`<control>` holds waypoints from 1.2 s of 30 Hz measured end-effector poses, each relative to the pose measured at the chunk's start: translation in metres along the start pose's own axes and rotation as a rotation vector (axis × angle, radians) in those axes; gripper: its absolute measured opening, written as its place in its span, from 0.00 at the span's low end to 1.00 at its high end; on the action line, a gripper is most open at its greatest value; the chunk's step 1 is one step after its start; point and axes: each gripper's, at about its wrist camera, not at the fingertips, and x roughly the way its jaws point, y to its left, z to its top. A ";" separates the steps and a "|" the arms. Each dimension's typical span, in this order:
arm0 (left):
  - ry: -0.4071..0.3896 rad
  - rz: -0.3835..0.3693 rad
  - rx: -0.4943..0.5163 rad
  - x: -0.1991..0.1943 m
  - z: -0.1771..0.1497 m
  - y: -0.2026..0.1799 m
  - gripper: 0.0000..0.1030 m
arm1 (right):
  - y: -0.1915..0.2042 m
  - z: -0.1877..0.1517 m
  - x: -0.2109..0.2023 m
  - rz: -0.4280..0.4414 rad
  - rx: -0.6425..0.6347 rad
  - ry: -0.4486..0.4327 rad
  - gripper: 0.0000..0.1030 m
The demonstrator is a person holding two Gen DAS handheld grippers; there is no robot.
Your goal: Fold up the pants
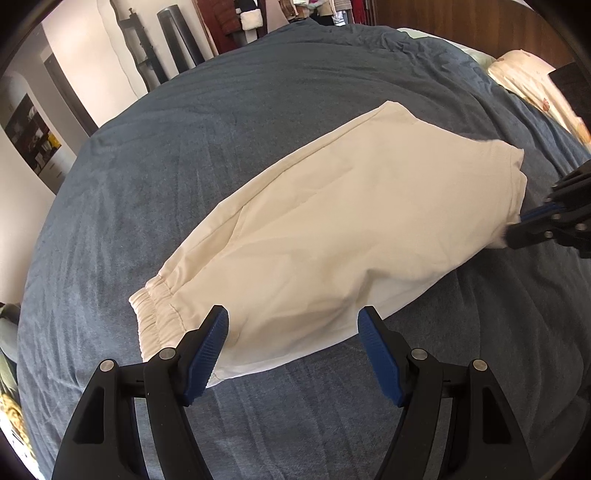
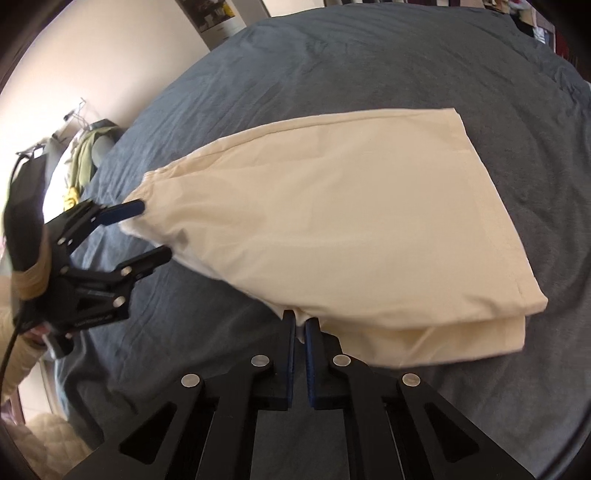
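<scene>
So we've got the cream pants (image 1: 332, 229) lying folded over on the dark blue-grey bedspread (image 1: 258, 92), pretty much in the middle of the bed, with the elastic waistband (image 1: 155, 314) bunched up at the end closest to our left gripper (image 1: 293, 328). That left gripper has its blue pads (image 1: 210, 350) spread wide apart and isn't holding anything; in its own wrist view the pads sit either side of the near edge of the fabric, and from the right wrist view one finger sits right at the waistband end while the other is lower down beside the cloth. Can't really tell if that upper pad is actually touching the fabric or just next to it. Our right gripper (image 2: 300, 332) is a different story: its two fingers are pinched nearly together with a bit of the pants' edge clamped between them, and the cloth looks lifted a little there instead of lying flat. In the left wrist view you can see the same gripper over on the right side, biting the far corner of the pants. The folded end of the pants shows two layers stacked, the top one slightly offset from the one under it. A pale floral pillow (image 1: 535, 85) sits at the far right of the bed, and there's some clothing hanging (image 1: 236, 18) in the background.
</scene>
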 end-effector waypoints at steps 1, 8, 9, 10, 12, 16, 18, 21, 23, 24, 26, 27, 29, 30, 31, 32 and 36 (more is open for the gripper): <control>-0.001 -0.002 0.006 -0.001 -0.001 0.000 0.70 | 0.002 -0.003 -0.004 0.000 -0.005 0.003 0.05; 0.031 0.020 0.058 -0.007 -0.012 -0.002 0.73 | 0.010 -0.021 -0.004 -0.021 0.005 0.076 0.05; 0.039 0.022 0.057 -0.008 -0.014 -0.001 0.73 | 0.008 -0.024 0.000 -0.022 0.023 0.089 0.04; 0.046 0.025 0.057 -0.008 -0.016 0.000 0.73 | 0.005 -0.027 0.003 -0.021 0.045 0.104 0.03; 0.054 0.043 0.056 -0.013 -0.020 0.003 0.73 | 0.001 -0.036 0.009 -0.052 0.078 0.131 0.02; 0.016 0.086 0.054 -0.034 -0.024 0.010 0.73 | 0.001 -0.049 0.011 -0.074 0.130 0.126 0.02; -0.009 0.104 0.038 -0.042 -0.025 0.017 0.73 | 0.009 -0.052 0.002 -0.102 0.146 0.087 0.02; -0.036 0.069 -0.038 -0.046 -0.021 0.034 0.73 | 0.028 -0.052 -0.018 -0.189 0.170 0.002 0.07; -0.037 0.021 -0.052 -0.042 -0.018 0.039 0.70 | 0.038 -0.049 -0.026 -0.231 0.180 -0.061 0.12; -0.040 -0.005 -0.044 -0.039 -0.016 0.039 0.65 | 0.043 -0.046 -0.029 -0.242 0.192 -0.102 0.13; -0.056 -0.032 -0.017 -0.034 -0.012 0.036 0.64 | 0.045 -0.039 -0.028 -0.225 0.211 -0.149 0.13; -0.068 -0.034 -0.002 -0.032 -0.010 0.034 0.64 | 0.044 -0.034 -0.025 -0.224 0.222 -0.156 0.13; -0.081 -0.026 0.016 -0.024 -0.007 0.033 0.64 | 0.041 -0.027 -0.018 -0.226 0.239 -0.176 0.13; -0.068 -0.037 0.013 -0.017 -0.007 0.034 0.64 | 0.039 -0.024 -0.013 -0.233 0.242 -0.184 0.13; -0.038 -0.054 -0.005 -0.006 -0.007 0.038 0.64 | 0.037 -0.022 -0.008 -0.233 0.244 -0.192 0.13; -0.014 -0.062 -0.019 0.002 -0.008 0.041 0.64 | 0.036 -0.022 -0.004 -0.235 0.248 -0.191 0.13; 0.073 -0.054 -0.061 0.026 -0.020 0.055 0.64 | 0.025 -0.025 0.014 -0.277 0.305 -0.138 0.13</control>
